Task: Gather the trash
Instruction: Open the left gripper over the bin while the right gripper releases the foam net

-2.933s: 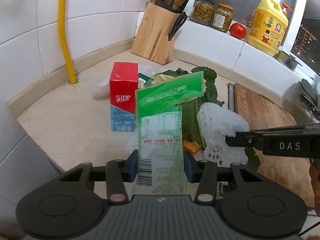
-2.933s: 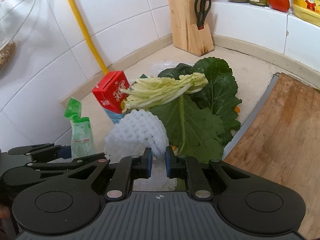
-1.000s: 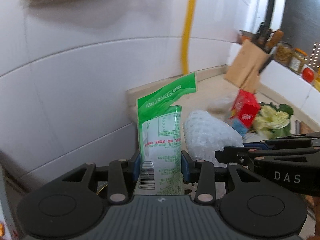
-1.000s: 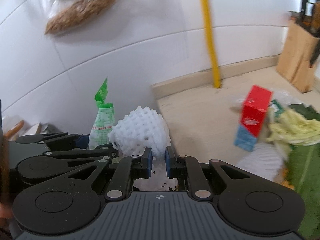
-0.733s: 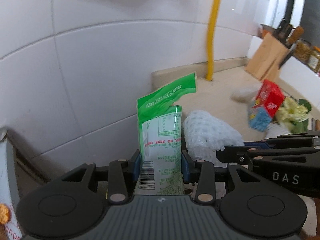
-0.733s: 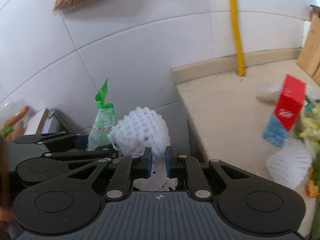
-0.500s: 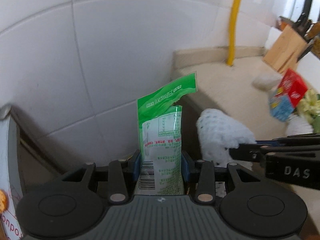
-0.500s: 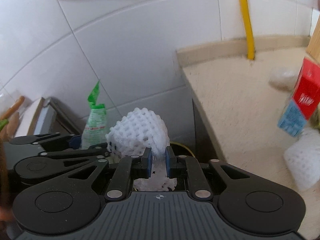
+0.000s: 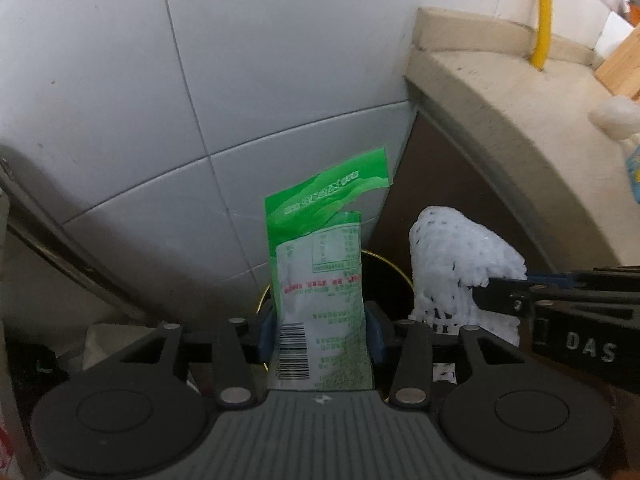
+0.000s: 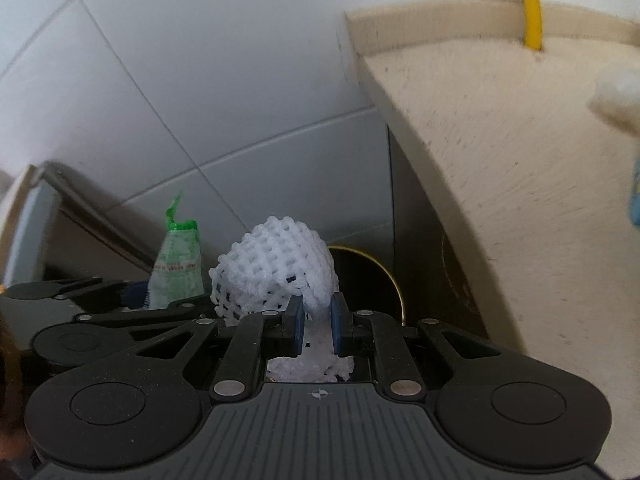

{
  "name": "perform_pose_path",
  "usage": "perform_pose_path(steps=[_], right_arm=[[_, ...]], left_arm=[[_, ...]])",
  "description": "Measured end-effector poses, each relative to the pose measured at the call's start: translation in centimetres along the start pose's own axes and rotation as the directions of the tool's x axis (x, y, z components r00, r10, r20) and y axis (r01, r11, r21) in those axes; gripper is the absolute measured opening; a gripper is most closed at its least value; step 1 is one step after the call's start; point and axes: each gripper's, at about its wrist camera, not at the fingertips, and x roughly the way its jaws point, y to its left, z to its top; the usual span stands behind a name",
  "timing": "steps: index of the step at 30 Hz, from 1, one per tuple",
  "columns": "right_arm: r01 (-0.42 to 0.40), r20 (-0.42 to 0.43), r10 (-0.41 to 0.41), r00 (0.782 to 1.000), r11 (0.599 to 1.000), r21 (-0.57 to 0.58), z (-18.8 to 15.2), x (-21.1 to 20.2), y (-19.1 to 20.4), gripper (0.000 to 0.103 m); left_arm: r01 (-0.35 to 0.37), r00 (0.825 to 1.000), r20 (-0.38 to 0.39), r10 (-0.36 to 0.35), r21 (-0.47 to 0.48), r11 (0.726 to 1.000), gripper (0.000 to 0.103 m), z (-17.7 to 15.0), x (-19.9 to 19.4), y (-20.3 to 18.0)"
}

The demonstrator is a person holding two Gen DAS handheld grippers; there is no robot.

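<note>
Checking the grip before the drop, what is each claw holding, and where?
Left claw: green wrapper, lower end. Right claw: white foam net, bottom edge.

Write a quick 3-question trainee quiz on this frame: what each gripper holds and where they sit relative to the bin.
1. True or false: the left gripper is shut on the green wrapper.
2. What does the right gripper hold? A) red carton B) white foam net C) cabbage leaf
3. Fill in: the dark gold-rimmed bin sits below the edge of the ____.

Key:
1. True; both pads press the wrapper's sides.
2. B, the white foam net.
3. Countertop.
</note>
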Motion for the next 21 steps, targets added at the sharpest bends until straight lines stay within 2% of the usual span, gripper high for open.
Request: perform_pose_path(steps=[2, 4, 9, 21], right_arm=[[0.007, -0.011, -0.007, 1.000, 1.000, 0.007, 0.2, 0.9, -0.1, 0.020], [0.007, -0.021, -0.007, 1.000, 1.000, 0.010, 0.4, 1.7, -0.3, 0.027], [0.007, -0.037, -0.007, 0.999, 1.000, 0.013, 1.0, 3.2, -0.8, 0.031], [0.009, -0.074, -0.007, 0.997, 1.000, 0.019, 1.6, 6.5, -1.5, 0.038]], left_arm=[[-0.011, 1.000, -0.005, 0.011, 0.000, 1.000, 0.049, 0.2, 0.5, -0.1], [-0.026, 1.000, -0.010, 0.026, 0.001, 1.000, 0.055, 0.4, 0.8, -0.2], [-0.062, 0.998, -0.029, 0.062, -0.004, 0.998, 0.062, 1.0, 2.0, -0.2], [-0.080, 0.994, -0.081, 0.071, -0.115, 0.990, 0.063, 1.3, 3.7, 1.2]])
